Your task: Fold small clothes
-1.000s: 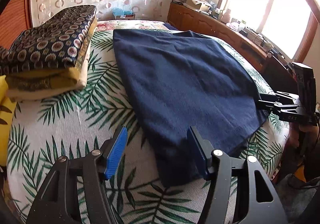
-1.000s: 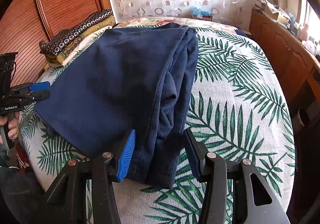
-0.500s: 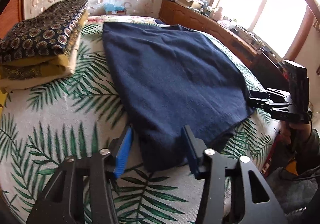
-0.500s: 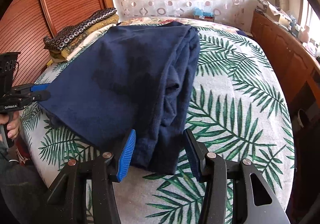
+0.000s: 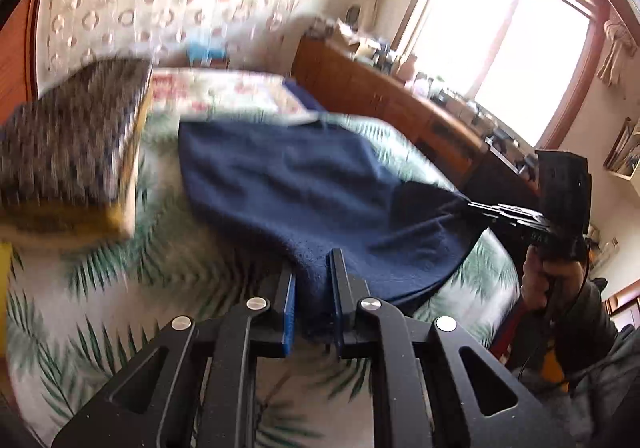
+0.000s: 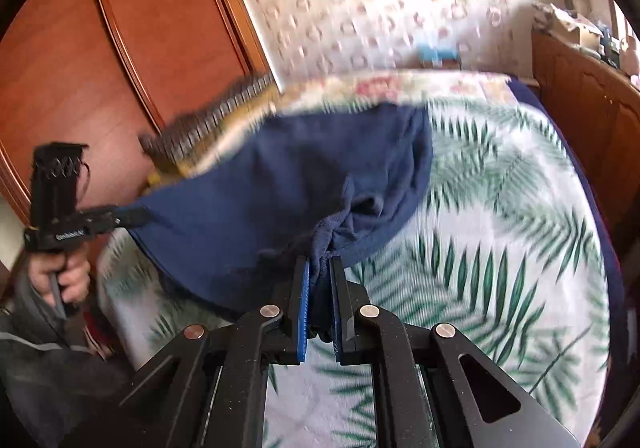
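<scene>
While a folded patterned stack [image 5: 68, 152] waits aside, both claws, left claw [image 5: 312, 300] and right claw [image 6: 320, 300], have just clamped the navy garment's [image 5: 288, 184] near corners on the bed [image 6: 500, 248]; folding it remains ahead.

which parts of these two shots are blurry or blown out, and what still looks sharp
Left wrist view: the window is blown out white, the folded patterned stack and palm-leaf bedspread are smeared, while the left gripper shut on the navy garment stays crisp. Right wrist view: the dotted curtain and bedspread are streaked, the right gripper sharp.
</scene>
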`<state>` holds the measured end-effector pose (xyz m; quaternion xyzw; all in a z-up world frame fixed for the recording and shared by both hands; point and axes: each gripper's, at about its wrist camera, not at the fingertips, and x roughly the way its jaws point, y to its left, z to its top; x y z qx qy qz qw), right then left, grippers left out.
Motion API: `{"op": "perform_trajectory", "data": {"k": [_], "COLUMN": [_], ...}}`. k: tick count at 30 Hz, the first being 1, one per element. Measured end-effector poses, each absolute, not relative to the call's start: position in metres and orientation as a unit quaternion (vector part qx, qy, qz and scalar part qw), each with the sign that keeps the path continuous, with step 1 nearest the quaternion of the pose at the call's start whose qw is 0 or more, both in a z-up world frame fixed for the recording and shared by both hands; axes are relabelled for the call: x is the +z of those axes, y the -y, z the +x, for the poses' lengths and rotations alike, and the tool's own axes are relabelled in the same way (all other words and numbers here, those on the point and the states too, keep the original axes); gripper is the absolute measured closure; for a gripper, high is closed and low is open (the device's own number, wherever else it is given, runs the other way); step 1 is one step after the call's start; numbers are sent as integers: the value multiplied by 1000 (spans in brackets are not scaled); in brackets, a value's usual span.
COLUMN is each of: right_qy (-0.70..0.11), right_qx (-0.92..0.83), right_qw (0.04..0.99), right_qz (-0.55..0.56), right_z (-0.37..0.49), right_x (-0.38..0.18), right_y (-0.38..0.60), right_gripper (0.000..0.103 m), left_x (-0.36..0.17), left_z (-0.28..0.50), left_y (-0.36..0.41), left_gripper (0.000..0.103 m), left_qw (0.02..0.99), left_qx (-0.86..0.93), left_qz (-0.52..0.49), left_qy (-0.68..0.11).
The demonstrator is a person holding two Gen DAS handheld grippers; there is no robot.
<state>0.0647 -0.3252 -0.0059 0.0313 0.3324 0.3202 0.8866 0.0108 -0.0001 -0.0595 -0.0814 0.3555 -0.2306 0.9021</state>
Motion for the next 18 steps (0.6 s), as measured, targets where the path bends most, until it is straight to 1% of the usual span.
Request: {"op": "perform_trajectory", "data": {"k": [5, 8, 13, 18], "right_qy": [-286, -279, -277, -304], "right_qx": [318, 316, 306, 274], "right_qw": [903, 905, 910, 912], "right_qz": [30, 45, 36, 30], "right_z": [92, 119, 174, 230], "right_x": [25, 33, 39, 19], "right_y": [324, 321, 308, 294], "right_gripper": [94, 94, 94, 94], "left_x": [-32, -18, -18, -35], "left_z": [57, 94, 147, 191], "left_y": [-4, -7, -18, -19], "left_gripper": [88, 88, 88, 88], "left_qw": [913, 920, 921, 914], "left_qx": [-229, -214, -190, -163], "left_qz": [-100, -98, -94, -92], "left_qy": [-323, -312, -328, -361]}}
